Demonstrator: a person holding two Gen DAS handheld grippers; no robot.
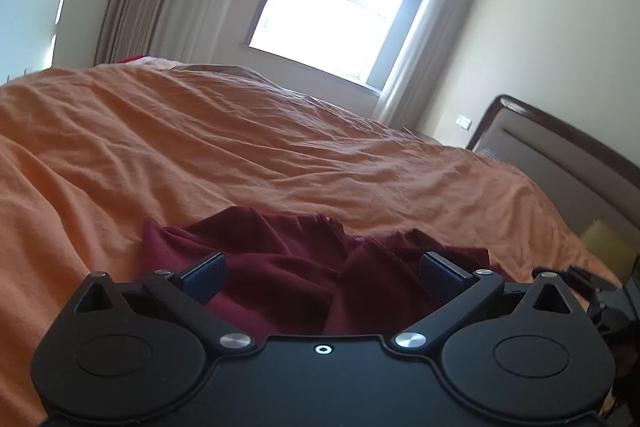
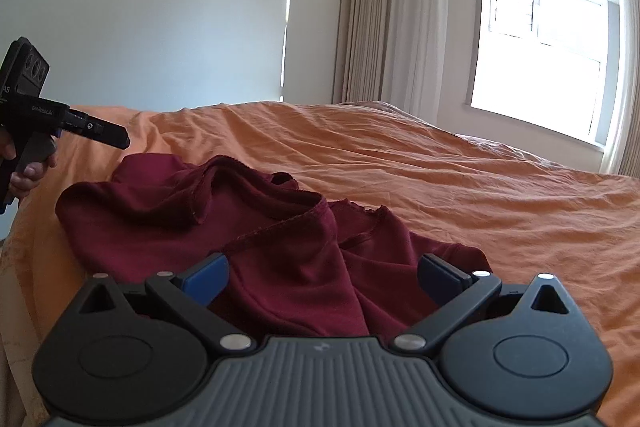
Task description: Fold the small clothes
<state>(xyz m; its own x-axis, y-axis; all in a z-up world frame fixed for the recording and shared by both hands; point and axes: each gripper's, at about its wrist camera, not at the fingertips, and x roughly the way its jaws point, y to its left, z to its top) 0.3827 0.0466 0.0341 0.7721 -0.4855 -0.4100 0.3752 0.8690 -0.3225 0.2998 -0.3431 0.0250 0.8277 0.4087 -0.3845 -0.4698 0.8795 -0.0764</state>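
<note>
While the dark red garment (image 2: pixel 224 227) lies crumpled near the edge of the orange bed (image 2: pixel 480 195), both the left gripper (image 1: pixel 322 273) and right gripper (image 2: pixel 322 273) hover over it wide open and empty — best to pinch two separate hem corners and spread it flat first.

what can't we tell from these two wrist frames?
- Maroon garment: crumpled in both views, type unclear; its near edge is hidden behind the right claw body.
- Left claw: open, but its body hides the cloth beneath.
- Window: overexposed, outside unreadable.
- Bed's near edge: cut off by the frame.
</note>
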